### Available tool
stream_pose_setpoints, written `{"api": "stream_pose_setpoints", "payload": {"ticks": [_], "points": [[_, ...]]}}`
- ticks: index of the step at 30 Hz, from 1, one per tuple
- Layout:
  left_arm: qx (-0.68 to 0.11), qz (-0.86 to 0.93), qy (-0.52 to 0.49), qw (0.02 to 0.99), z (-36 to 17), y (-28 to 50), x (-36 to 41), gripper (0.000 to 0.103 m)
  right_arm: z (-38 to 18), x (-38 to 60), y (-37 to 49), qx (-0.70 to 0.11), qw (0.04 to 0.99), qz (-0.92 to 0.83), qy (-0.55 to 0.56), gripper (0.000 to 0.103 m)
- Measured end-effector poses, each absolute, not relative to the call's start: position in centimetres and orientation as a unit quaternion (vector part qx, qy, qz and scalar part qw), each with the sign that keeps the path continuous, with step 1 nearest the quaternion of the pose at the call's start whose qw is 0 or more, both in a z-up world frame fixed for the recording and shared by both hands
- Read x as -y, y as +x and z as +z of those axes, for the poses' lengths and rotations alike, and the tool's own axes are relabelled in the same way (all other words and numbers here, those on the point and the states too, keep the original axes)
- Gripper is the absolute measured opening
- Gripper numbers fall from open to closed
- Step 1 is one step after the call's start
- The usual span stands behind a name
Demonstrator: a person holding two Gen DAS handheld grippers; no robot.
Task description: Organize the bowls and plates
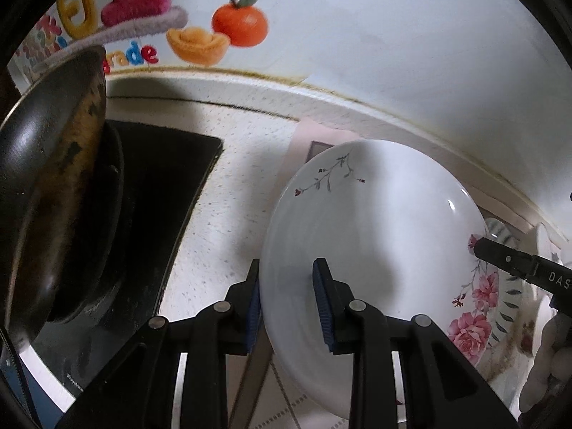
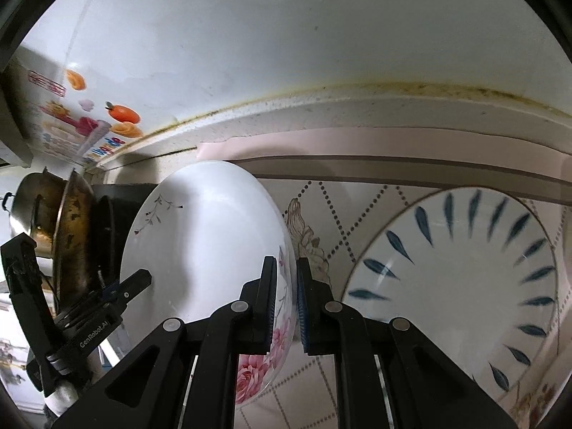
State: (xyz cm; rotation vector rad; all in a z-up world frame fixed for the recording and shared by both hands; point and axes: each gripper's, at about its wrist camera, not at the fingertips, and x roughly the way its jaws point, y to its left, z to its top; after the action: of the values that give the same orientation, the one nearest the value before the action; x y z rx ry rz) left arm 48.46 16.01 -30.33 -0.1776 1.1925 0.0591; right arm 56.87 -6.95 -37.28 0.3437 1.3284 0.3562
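A white plate with pink roses and a thin twig pattern (image 1: 375, 221) hangs tilted above the counter, held by both grippers. My left gripper (image 1: 289, 304) is shut on its left rim, blue pads on either side of the edge. My right gripper (image 2: 286, 300) is shut on the opposite rim, at the rose print. The same plate (image 2: 214, 243) fills the middle of the right wrist view, where the left gripper (image 2: 136, 282) shows at its far edge. The right gripper (image 1: 479, 246) pokes in from the right of the left wrist view. A white plate with blue leaf marks (image 2: 464, 286) lies on the counter at right.
A dark, stained wok (image 1: 53, 178) stands on the black stove (image 1: 161, 196) at left, with a metal pot (image 2: 32, 207) behind it. A patterned mat (image 2: 357, 221) covers the counter under the plates. The white wall with fruit stickers (image 1: 239, 25) rises close behind.
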Motion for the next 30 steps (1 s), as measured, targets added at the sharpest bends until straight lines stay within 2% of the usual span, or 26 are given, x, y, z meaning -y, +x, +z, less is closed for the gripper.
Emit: {"api": "stream_pose_setpoints", "payload": {"ticks": [10, 19, 30], "points": [[-0.557, -0.020, -0.071, 0.827, -26.2, 43.5, -10.9, 0.025, -31.7, 12.3, 50.5, -0.587, 0.778, 0.159, 0.159, 0.012], [-0.567, -0.079, -0.036, 0.819, -25.3, 39.1, -3.3, 0.025, -28.4, 20.3, 42.0, -0.579, 0.790, 0.122, 0.160, 0.012], [-0.591, -0.127, 0.006, 0.797, -26.9, 34.6, 4.5, 0.025, -28.8, 29.0, 33.9, -0.582, 0.788, 0.071, 0.188, 0.012]]}}
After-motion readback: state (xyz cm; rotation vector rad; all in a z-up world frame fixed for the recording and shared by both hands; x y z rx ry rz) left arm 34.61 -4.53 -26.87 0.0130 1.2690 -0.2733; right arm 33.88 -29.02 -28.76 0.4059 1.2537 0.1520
